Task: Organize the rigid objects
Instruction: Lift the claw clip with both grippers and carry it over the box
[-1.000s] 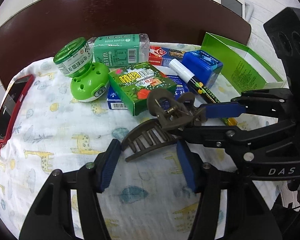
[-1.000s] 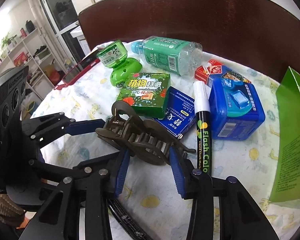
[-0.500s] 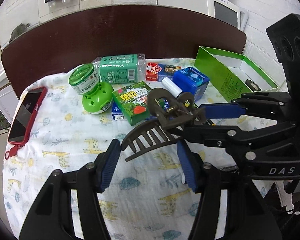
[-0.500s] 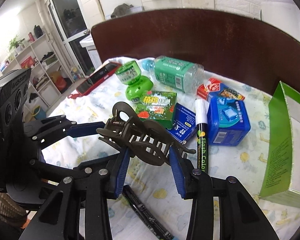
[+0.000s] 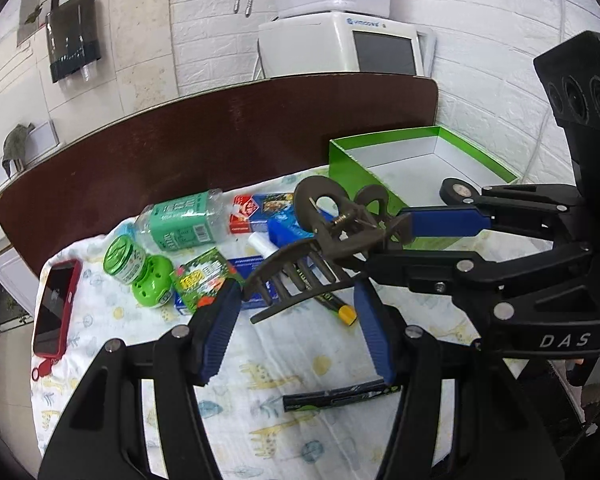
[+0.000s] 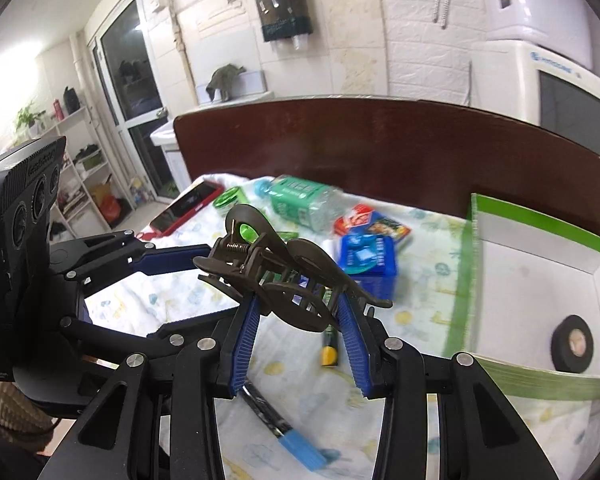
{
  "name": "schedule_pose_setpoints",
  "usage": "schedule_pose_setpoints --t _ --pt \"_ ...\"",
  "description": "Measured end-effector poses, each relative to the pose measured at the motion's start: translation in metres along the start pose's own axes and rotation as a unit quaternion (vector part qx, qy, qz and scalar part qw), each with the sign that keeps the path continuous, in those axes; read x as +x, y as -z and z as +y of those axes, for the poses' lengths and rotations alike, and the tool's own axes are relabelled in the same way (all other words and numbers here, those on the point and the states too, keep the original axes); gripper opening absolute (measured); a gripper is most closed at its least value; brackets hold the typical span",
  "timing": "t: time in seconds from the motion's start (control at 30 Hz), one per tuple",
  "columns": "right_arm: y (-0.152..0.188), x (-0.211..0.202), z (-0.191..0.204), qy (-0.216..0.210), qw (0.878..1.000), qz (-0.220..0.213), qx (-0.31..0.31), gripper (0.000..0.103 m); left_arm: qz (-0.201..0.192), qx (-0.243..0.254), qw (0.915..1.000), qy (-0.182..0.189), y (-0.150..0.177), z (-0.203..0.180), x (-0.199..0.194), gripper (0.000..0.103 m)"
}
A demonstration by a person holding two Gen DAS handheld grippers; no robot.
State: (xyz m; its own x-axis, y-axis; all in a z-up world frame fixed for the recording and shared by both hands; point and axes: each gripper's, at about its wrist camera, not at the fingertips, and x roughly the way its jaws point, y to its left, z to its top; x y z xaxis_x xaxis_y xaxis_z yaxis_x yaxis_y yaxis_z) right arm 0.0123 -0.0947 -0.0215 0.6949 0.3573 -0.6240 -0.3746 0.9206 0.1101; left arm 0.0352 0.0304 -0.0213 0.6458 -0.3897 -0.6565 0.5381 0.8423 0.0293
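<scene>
My right gripper (image 6: 298,322) is shut on a dark brown hair claw clip (image 6: 284,276) and holds it high above the cloth-covered table. In the left wrist view the clip (image 5: 324,240) hangs in the right gripper's blue pads. My left gripper (image 5: 296,326) is open and empty just below the clip. An open green box (image 6: 540,280) with a white inside stands at the right and holds a black tape roll (image 6: 572,344). The box also shows in the left wrist view (image 5: 412,164).
On the cloth lie a green water bottle (image 5: 180,220), a green round dispenser (image 5: 140,268), a green carton (image 5: 204,280), a blue tub (image 6: 368,260), a red pack (image 5: 248,216), a marker (image 5: 332,300), a black pen (image 5: 340,394) and a red-cased phone (image 5: 54,308). A dark headboard (image 5: 220,140) stands behind.
Both grippers have risen well above the table with the clip held in the right one. The green box's inside and the tape roll have come into view.
</scene>
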Motion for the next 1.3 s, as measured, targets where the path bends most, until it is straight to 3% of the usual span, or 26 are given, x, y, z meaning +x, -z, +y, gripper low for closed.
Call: schedule_pose_setpoints --t 0.33,0.6,0.9,1.3 --pt "0.01 -0.054 -0.072 0.055 0.996 -0.04 0.051 0.044 -0.014 0.077 0.9962 0.038 -0.055 -0.072 0.026 0.057" --pt "0.018 -0.07 -0.139 0.066 0.992 -0.051 0.092 0.044 -0.005 0.114 0.9914 0.064 -0.087 -0.115 0.059 0.057" --pt "0.031 -0.053 -0.188 0.052 0.99 -0.038 0.129 0.044 0.037 0.112 0.9898 0.08 -0.097 -0.134 0.105 0.056" --pt "0.042 -0.034 -0.206 0.044 0.987 -0.011 0.154 0.044 0.074 0.106 0.9877 0.088 -0.091 -0.138 0.139 0.056"
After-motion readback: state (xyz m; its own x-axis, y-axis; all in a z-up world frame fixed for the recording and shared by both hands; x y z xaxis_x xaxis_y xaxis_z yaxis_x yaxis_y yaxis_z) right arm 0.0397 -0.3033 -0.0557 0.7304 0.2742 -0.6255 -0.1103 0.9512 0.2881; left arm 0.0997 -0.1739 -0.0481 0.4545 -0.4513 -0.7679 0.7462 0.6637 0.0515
